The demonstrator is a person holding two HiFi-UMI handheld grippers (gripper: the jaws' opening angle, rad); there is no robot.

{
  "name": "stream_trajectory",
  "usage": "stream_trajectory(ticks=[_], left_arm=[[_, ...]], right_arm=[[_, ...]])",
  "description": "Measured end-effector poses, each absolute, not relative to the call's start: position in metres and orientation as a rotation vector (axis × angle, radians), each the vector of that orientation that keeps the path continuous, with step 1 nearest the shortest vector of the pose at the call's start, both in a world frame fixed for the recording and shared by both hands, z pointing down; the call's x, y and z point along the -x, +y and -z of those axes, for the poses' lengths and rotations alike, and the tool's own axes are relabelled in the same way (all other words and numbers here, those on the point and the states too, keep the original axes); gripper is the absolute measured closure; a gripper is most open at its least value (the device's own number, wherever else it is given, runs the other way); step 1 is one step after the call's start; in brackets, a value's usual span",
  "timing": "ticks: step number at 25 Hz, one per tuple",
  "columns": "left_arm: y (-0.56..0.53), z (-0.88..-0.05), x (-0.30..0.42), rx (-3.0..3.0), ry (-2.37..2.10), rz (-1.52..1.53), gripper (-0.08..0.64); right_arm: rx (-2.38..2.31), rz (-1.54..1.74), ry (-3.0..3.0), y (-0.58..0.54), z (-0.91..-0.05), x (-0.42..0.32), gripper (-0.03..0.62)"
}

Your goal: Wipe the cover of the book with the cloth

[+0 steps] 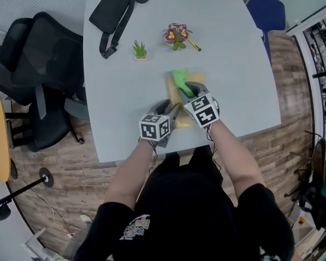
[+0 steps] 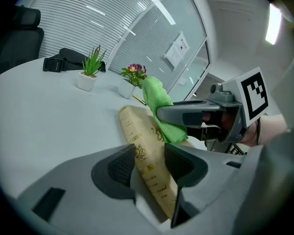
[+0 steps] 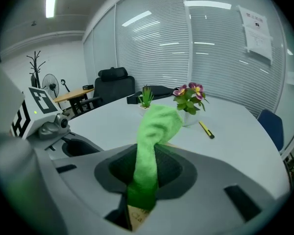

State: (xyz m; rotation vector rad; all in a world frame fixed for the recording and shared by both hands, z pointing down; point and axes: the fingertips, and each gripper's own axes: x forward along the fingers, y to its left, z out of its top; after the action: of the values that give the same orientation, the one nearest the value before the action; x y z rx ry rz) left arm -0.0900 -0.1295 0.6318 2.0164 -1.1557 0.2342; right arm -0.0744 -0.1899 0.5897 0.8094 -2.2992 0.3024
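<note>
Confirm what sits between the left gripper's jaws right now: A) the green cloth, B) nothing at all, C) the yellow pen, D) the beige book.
D: in the left gripper view, the left gripper has its jaws closed on the spine edge of the beige book, while the green cloth is pinched in the right gripper.
</note>
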Motion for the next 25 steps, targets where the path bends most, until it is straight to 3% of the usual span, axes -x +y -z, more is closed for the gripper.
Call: stream_trajectory(ticks=[12,25], left_arm=[[-0.128,-0.63,0.089,-2.017,-1.156,-0.235,0.368],[-0.128,-0.631,0.09,-2.013,-1.149,-0.232,0.367]], right_arm=[[-0.541,-0.218,-2.314,-0.187,-0.602,0.128,0.495],[-0.672,-0.278,-2.27,-0.217,-0.61,0.1,0.495]])
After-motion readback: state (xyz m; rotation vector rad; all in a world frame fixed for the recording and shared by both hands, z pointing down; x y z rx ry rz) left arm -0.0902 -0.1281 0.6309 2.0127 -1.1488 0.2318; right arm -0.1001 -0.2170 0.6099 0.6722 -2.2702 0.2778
